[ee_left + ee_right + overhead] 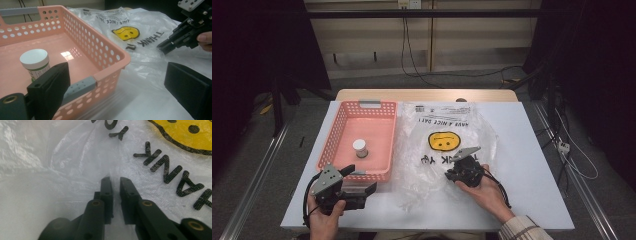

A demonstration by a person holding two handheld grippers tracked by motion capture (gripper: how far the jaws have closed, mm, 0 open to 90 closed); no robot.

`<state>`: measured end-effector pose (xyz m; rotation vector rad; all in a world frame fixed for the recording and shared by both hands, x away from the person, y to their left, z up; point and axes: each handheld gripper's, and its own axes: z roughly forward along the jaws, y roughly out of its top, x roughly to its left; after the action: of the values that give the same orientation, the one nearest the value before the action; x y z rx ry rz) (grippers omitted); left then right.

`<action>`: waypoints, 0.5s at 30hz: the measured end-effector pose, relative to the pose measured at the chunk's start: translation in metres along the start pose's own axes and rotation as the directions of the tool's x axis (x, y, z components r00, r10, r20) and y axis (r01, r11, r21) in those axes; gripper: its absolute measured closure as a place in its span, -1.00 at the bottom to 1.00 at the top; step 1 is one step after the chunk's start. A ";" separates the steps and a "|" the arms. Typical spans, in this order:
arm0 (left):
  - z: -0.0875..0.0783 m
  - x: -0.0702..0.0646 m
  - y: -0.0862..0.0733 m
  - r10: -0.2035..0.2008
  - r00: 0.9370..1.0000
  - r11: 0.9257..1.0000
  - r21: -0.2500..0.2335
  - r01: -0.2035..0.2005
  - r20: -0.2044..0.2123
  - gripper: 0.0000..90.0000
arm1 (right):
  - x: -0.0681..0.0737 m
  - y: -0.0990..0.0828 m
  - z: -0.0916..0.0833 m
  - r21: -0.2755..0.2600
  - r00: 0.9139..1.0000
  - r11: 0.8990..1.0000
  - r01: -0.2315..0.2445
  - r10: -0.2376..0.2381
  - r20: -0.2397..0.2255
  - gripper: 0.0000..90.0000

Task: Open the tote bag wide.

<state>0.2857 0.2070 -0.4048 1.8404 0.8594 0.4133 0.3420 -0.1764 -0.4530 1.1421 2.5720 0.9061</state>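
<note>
Clear, crinkly plastic is what the right gripper [115, 180] is working on: a thin carrier bag [447, 150] printed with a yellow smiley and "THANK YOU" lies flat on the white table [532, 165], just right of a pink perforated basket [343, 131] and touching its side. In the right gripper view the 2 black jaws stand pressed almost together with their tips down on the film near the lettering; a small ridge of plastic seems to run up between them, so I judge they are pinching a fold of the bag, though the film is too clear to be sure how much they hold. The left gripper [357, 186] hovers at the near right corner of the basket, its jaws spread wide and holding nothing. Inside the basket stands 1 small white-capped jar [35, 62], upright on the floor and apart from the walls. The step in hand looks like taking hold of the top layer of the bag so that it can be opened. Next, the right hand would need to lift gently, to check that only 1 layer comes up and that the fold does not slip out, while the left gripper finds the opposite layer or fetches the jar.
</note>
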 end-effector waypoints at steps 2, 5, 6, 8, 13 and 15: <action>0.000 0.000 0.000 -0.003 1.000 1.000 0.000 0.003 0.002 -0.86 | -0.002 0.000 0.000 0.003 1.000 1.000 -0.009 0.009 -0.008 1.00; 0.000 0.000 0.000 -0.008 1.000 1.000 0.000 0.008 0.001 -0.86 | -0.003 0.001 0.000 0.003 1.000 1.000 -0.023 0.023 -0.011 1.00; 0.000 0.001 0.000 -0.009 1.000 1.000 0.000 0.009 0.000 -0.86 | -0.003 0.001 0.000 -0.001 1.000 1.000 -0.025 0.025 -0.012 1.00; 0.000 0.000 0.000 -0.016 1.000 1.000 -0.004 0.016 0.000 -0.86 | -0.004 0.001 -0.001 -0.017 0.999 0.999 -0.045 0.044 -0.021 1.00; 0.000 0.001 0.000 -0.016 1.000 1.000 -0.004 0.016 0.000 -0.86 | -0.004 0.004 -0.007 -0.042 0.999 0.998 -0.051 0.050 -0.016 1.00; -0.001 0.001 0.000 -0.012 1.000 1.000 -0.004 0.012 0.004 -0.86 | -0.005 0.006 -0.012 -0.066 0.998 0.996 -0.064 0.063 -0.020 1.00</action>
<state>0.2857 0.2079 -0.4049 1.8310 0.8661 0.4035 0.3437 -0.1824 -0.4402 1.2080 2.5121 1.0133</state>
